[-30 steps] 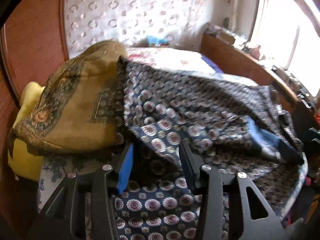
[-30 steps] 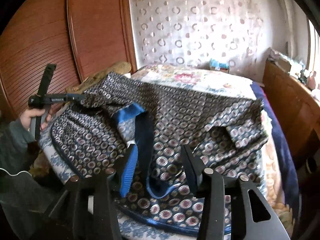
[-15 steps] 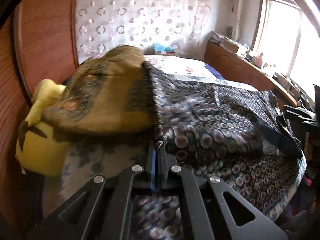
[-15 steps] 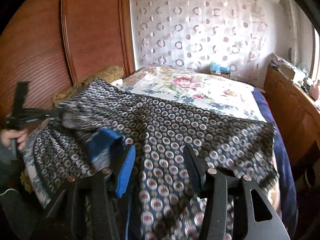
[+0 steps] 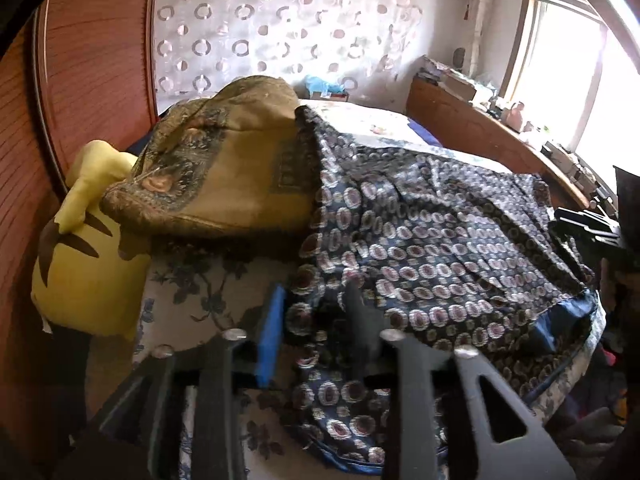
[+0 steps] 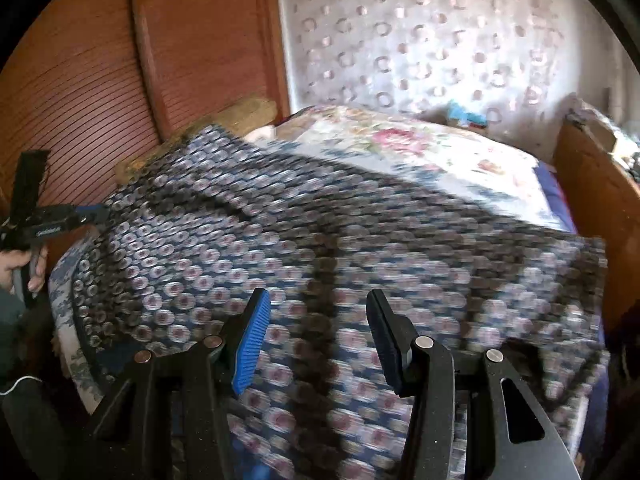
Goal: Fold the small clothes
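Observation:
A dark blue garment [image 5: 440, 248] printed with round medallions lies spread over the bed, with a strip of blue lining at its near right corner. My left gripper [image 5: 316, 292] sits at its near left edge. Its jaws are opening, and a bunched fold of the garment lies loose between them. In the right wrist view the same garment [image 6: 280, 240] is blurred. My right gripper [image 6: 317, 294] hovers over its near edge with the jaws wide apart and nothing pinched. The left gripper [image 6: 94, 216] shows there at the garment's far left corner, and the right gripper [image 5: 576, 220] shows at the garment's right edge.
An olive-gold patterned cushion [image 5: 224, 176] and a yellow plush toy [image 5: 88, 272] lie left of the garment, against the wooden wardrobe [image 6: 100, 80]. The floral bedsheet [image 6: 420, 148] stretches behind. A wooden ledge [image 5: 480, 136] runs under the window. A person's hand [image 6: 20, 264] grips the left handle.
The left jaws shut on the garment's edge half a second ago and now stand apart again. The garment has been drawn out flatter, and its blue folded strip has left the right view.

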`<action>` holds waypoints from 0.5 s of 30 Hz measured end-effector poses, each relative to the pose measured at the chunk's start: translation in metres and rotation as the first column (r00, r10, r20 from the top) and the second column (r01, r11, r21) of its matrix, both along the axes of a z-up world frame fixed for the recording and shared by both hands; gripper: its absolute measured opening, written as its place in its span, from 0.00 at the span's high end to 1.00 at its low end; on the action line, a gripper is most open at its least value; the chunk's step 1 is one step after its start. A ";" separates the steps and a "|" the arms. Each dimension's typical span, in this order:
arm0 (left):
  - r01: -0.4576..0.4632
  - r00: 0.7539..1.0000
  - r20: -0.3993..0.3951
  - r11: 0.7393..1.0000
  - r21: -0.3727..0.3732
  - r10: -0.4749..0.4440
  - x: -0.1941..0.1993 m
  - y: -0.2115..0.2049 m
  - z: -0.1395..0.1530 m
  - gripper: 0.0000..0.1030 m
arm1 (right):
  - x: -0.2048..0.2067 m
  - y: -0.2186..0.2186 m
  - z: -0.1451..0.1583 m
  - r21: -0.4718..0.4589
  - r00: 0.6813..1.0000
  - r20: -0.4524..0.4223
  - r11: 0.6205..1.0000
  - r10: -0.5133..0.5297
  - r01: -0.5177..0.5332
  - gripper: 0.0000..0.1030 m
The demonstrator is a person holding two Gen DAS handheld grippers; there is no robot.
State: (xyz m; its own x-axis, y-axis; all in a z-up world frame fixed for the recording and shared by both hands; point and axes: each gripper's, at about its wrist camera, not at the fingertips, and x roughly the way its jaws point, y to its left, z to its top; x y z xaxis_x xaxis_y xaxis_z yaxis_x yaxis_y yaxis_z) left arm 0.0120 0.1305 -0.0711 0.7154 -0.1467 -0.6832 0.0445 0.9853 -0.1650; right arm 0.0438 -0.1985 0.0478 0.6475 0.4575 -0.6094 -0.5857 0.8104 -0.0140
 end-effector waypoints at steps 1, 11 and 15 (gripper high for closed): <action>0.003 1.000 0.009 1.000 -0.003 -0.003 -0.001 -0.002 0.002 0.52 | 0.001 -0.009 0.003 -0.004 1.000 0.011 1.000 -0.022 0.022 0.50; 0.028 0.999 0.015 0.999 0.036 -0.029 -0.004 -0.026 0.001 0.39 | 0.026 -0.119 0.024 -0.040 0.958 0.062 0.959 -0.279 0.282 0.50; 0.009 1.000 0.019 0.999 0.038 -0.010 -0.005 -0.028 -0.002 0.38 | 0.039 -0.117 0.010 -0.051 0.958 -0.015 0.957 -0.287 0.286 0.50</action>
State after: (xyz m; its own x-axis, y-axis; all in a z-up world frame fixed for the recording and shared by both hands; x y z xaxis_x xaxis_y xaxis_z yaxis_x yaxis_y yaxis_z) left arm 0.0068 0.1023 -0.0729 0.7269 -0.1279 -0.6747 0.0565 0.9903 -0.1270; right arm 0.0826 -0.3158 0.0578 0.7333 0.2252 -0.6416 -0.3300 0.9429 -0.0462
